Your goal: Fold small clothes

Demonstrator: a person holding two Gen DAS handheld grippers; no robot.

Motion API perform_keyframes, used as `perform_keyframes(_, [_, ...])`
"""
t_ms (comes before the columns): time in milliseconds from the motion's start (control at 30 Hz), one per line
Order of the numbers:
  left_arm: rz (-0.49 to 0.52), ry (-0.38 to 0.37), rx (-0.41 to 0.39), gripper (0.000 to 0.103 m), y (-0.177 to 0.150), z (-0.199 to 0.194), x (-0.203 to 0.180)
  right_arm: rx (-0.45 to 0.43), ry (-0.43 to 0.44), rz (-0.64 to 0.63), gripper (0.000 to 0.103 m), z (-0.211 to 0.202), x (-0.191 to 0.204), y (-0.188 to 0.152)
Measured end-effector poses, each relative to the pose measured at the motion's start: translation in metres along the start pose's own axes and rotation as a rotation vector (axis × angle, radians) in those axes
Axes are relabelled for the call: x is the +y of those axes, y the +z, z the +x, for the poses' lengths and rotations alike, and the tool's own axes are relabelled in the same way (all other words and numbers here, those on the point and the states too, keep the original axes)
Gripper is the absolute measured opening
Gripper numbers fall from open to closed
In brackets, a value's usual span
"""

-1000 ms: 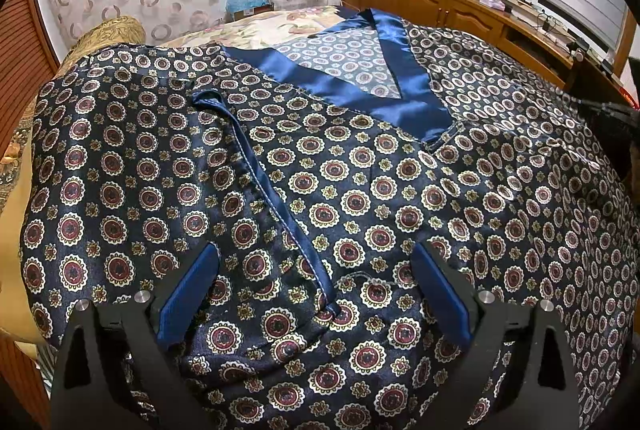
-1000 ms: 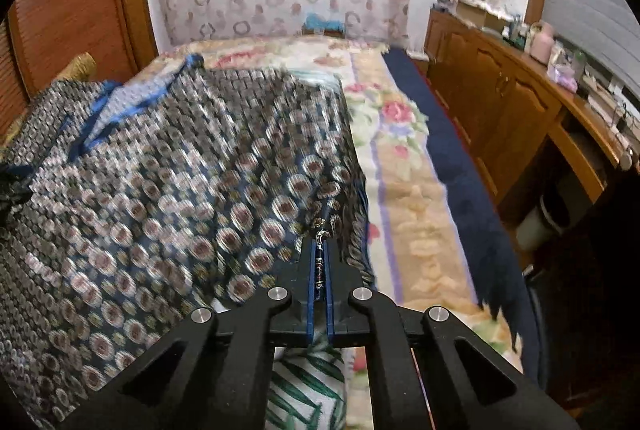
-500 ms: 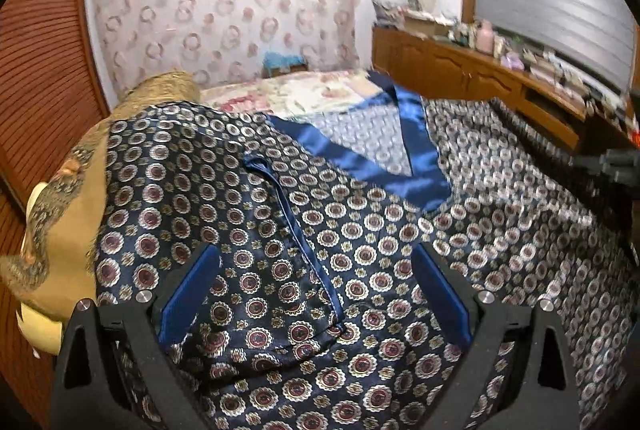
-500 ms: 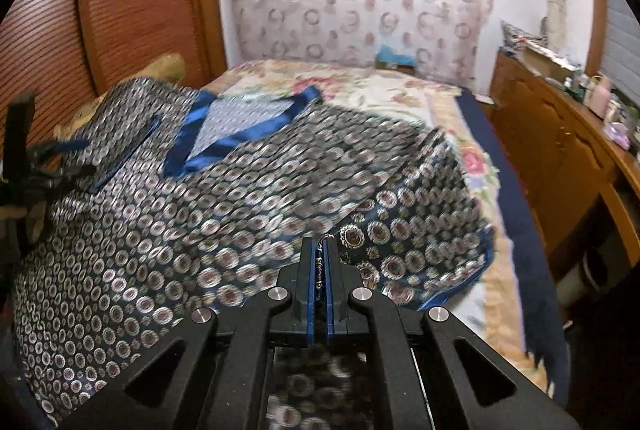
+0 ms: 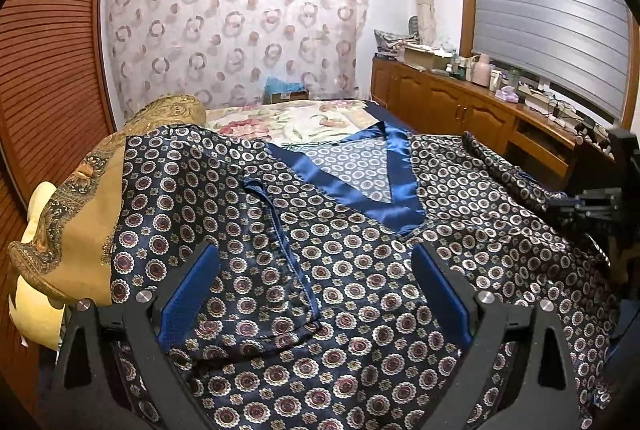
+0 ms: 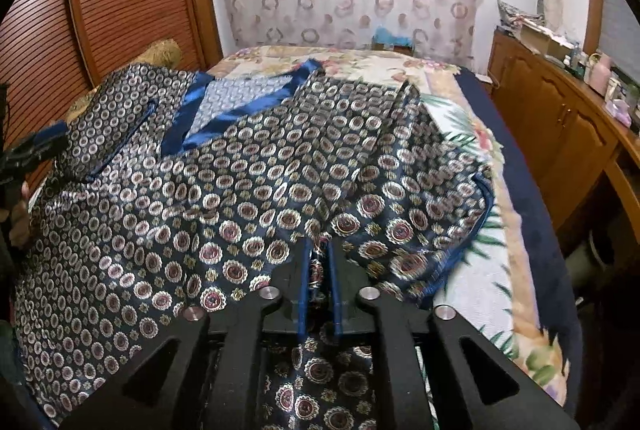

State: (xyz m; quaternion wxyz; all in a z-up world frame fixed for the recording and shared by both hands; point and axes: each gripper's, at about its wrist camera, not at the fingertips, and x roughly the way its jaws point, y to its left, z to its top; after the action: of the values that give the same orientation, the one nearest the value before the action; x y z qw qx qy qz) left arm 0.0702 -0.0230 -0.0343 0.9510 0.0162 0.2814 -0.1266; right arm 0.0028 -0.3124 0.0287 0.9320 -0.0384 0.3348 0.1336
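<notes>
Bedroom with a louvred wooden wardrobe (image 6: 132, 1) on one side, a ring-patterned curtain (image 5: 232, 29) at the far wall, a long wooden sideboard (image 5: 460, 109) under a shuttered window. Floral bedspread (image 6: 472, 262) across the bed, bare along its right edge.

Spread over most of the bed: a navy satin pyjama top (image 5: 360, 270) printed with medallions, face up, blue-trimmed V-neck (image 5: 384, 189) toward the headboard, chest pocket (image 5: 256, 254) near the left side. Right sleeve (image 6: 404, 213) folded in over the body, its blue cuff edge lying loose toward the bedspread.

Left tool (image 5: 314, 294) spread wide above the pocket area, nothing between the blue pads.

Right tool (image 6: 318, 278) just been easing apart, jaws a narrow gap wide, a pinch of sleeve fabric between them, pads seemingly no longer pressing.

Step in hand, by judgement: letting go of the folded sleeve. Best done by parting fully before lifting, drawing straight back to avoid dragging slippery satin, then smoothing the fold flat and matching it with the left sleeve.
</notes>
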Motion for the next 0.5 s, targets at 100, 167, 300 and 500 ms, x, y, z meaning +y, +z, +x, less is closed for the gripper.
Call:
perform_keyframes(100, [0.004, -0.012, -0.002, 0.098, -0.001, -0.002, -0.005, -0.034, -0.029, 0.011, 0.045, -0.008, -0.004, 0.007])
perform_keyframes(167, [0.008, -0.022, -0.004, 0.098, -0.002, -0.003, -0.008, -0.049, -0.040, 0.022, 0.048, -0.010, -0.009, 0.009])
perform_keyframes(300, [0.019, -0.036, -0.001, 0.098, -0.004, -0.005, -0.015, -0.050, -0.109, 0.078, 0.049, -0.013, -0.032, 0.011])
perform_keyframes(500, [0.033, -0.052, 0.007, 0.098, -0.005, -0.004, -0.022, 0.047, -0.120, 0.176, 0.049, 0.017, -0.058, 0.006])
